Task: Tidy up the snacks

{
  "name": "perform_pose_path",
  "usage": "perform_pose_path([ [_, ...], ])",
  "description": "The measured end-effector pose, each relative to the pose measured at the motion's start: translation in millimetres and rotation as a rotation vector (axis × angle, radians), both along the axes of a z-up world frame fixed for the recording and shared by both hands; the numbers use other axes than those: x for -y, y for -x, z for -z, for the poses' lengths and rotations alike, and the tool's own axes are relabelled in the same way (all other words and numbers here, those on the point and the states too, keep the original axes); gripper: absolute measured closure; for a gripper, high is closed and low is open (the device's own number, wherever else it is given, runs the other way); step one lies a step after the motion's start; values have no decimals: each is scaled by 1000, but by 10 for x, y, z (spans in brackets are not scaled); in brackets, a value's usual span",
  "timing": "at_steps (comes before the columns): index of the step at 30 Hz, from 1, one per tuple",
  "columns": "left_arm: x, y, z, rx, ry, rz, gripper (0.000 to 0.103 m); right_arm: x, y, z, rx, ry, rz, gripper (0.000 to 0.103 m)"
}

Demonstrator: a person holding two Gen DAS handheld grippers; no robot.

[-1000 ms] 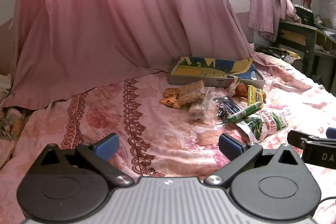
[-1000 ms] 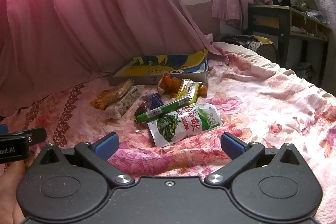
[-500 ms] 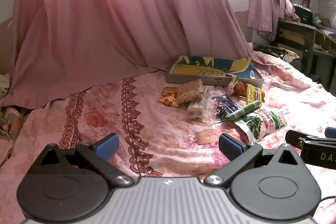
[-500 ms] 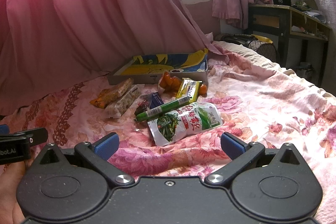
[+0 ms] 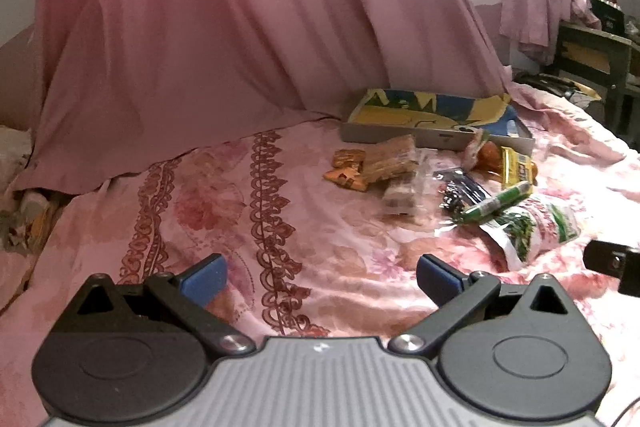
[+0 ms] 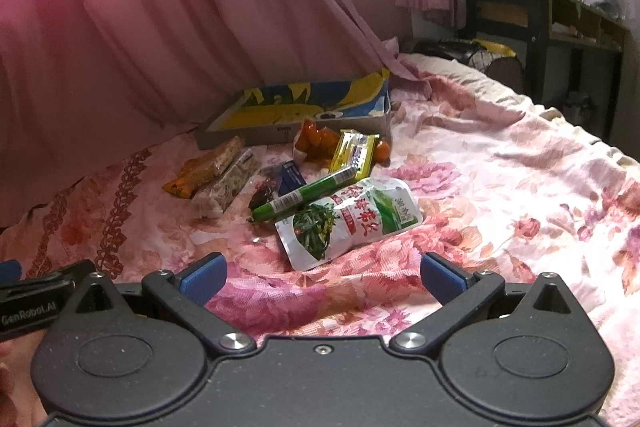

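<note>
Several snack packs lie in a loose pile on the floral bedspread (image 6: 480, 195). Nearest my right gripper (image 6: 322, 275) is a white and green vegetable pouch (image 6: 352, 221) with a green sausage stick (image 6: 306, 197) across its top. Behind them lie a yellow packet (image 6: 354, 157), an orange bag (image 6: 316, 141), a dark blue packet (image 6: 290, 177) and clear biscuit packs (image 6: 226, 183). A shallow yellow and blue box (image 6: 304, 111) stands open at the back. My left gripper (image 5: 320, 277) hovers open over bare bedspread, left of the same pile (image 5: 400, 171). Both grippers hold nothing.
A pink curtain (image 5: 240, 27) drapes onto the bed behind the snacks. A dark wooden desk (image 6: 540, 19) with clutter stands to the right past the bed's edge. The other gripper's tip shows at each view's side edge (image 5: 612, 261).
Both views have tilted down slightly and drawn a little closer to the pile. Nothing on the bed has moved, and both grippers stay open.
</note>
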State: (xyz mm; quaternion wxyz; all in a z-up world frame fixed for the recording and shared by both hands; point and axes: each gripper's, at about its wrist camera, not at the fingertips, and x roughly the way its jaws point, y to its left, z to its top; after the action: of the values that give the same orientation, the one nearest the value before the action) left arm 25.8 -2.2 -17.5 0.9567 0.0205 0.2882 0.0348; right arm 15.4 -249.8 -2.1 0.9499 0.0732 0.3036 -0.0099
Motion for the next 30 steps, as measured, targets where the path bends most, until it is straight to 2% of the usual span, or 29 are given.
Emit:
perform_pose_path([
  [5, 34, -200, -24, -13, -16, 0, 0, 24, -165, 19, -39, -13, -6, 0],
  [10, 85, -457, -57, -7, -9, 1, 0, 61, -346, 19, -42, 15, -16, 0],
  [19, 212, -988, 8, -20, 46, 46, 0, 264, -820, 35, -77, 32, -95, 0],
  [25, 267, -1418, 61, -46, 150, 191, 0, 464, -1220, 94, -145, -16, -150, 0],
  [30, 463, -1653, 68, -37, 142, 384, 0, 625, -1427, 289, -225, -145, -128, 0],
])
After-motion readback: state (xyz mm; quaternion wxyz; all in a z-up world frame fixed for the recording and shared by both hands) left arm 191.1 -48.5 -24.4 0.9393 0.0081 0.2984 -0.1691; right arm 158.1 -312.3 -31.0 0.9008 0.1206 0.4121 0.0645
